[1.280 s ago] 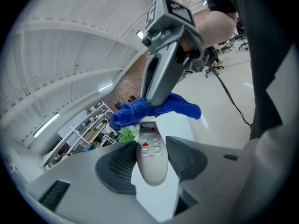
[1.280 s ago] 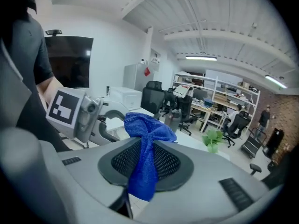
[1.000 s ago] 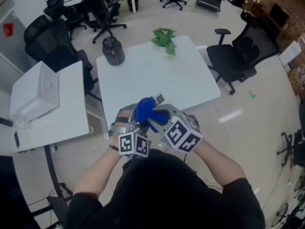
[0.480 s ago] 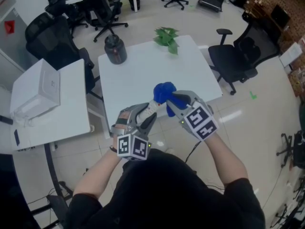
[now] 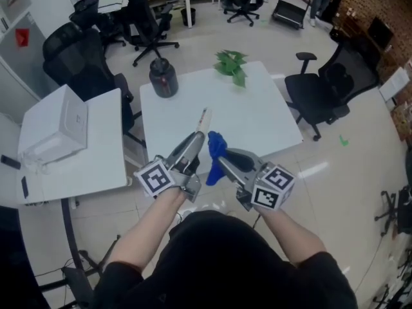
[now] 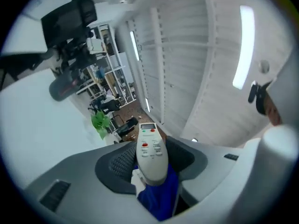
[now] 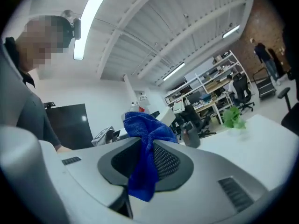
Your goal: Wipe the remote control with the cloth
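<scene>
My left gripper (image 5: 192, 149) is shut on the near end of a white remote control (image 5: 203, 122), which sticks out past the jaws over the white table (image 5: 257, 118). In the left gripper view the remote (image 6: 152, 152) lies between the jaws of the left gripper (image 6: 152, 162), button side up, with a bit of blue cloth (image 6: 161, 197) under its near end. My right gripper (image 5: 223, 160) is shut on a blue cloth (image 5: 215, 148), just right of the remote. The cloth (image 7: 144, 148) hangs bunched from the right gripper (image 7: 147, 161) in its own view.
A black jar (image 5: 163, 78) and a green plant (image 5: 232, 64) stand at the table's far side. A side desk with a white box (image 5: 55, 124) is on the left. Black office chairs (image 5: 318, 82) stand to the right and behind.
The cloth slid off the remote and now hangs beside it. The left gripper rolled over and rose, so the remote points away over the table. Both grippers have come apart slightly.
</scene>
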Available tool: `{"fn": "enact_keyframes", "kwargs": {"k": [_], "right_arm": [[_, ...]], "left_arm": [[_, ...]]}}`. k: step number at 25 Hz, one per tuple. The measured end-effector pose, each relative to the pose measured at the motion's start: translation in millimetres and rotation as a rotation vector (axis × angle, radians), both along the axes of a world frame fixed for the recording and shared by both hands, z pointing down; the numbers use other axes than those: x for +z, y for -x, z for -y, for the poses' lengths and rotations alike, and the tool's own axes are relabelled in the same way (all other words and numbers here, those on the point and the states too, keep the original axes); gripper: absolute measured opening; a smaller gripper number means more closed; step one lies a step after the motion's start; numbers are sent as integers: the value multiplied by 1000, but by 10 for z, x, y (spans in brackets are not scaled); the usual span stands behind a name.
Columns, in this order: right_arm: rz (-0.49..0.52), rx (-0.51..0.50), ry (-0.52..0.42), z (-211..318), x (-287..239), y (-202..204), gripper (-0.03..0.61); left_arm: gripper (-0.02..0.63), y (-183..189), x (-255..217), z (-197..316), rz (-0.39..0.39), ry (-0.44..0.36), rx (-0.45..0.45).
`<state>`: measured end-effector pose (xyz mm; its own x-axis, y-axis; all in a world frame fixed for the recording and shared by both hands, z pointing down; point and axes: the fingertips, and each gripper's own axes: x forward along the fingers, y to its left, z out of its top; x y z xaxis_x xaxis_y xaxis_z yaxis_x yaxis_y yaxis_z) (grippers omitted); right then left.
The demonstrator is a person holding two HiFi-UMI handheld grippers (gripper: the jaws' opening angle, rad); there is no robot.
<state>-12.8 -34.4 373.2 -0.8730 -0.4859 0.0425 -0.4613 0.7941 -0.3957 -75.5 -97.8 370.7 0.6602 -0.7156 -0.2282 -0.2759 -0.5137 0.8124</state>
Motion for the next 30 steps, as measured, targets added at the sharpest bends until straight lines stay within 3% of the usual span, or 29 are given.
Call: {"fn": "enact_keyframes", "kwargs": {"k": [2,4,15,20,25,30], "right_arm": [[5,-34,24,-74,106,133,81],[6,-50,26,-90,138,200,81],[18,69,-24,469,-123,-280,81],[24,73,-46,428,-229,-369,81],[-38,-56,-43,-25,-13,-6,81],[-38,-90,-17,-103,100,82,81]], "left_arm": [[201,-39,-52,-23,-109,20,29],[201,-116,-62,-78,-155,32,72],[201,-445,21,-437,-126,34,297],[201,-404,-7,-378,-145,33,268],[201,-189,-93,-139,-191,36,180],[201,-292,-107,-240,-189,36,233]]}}
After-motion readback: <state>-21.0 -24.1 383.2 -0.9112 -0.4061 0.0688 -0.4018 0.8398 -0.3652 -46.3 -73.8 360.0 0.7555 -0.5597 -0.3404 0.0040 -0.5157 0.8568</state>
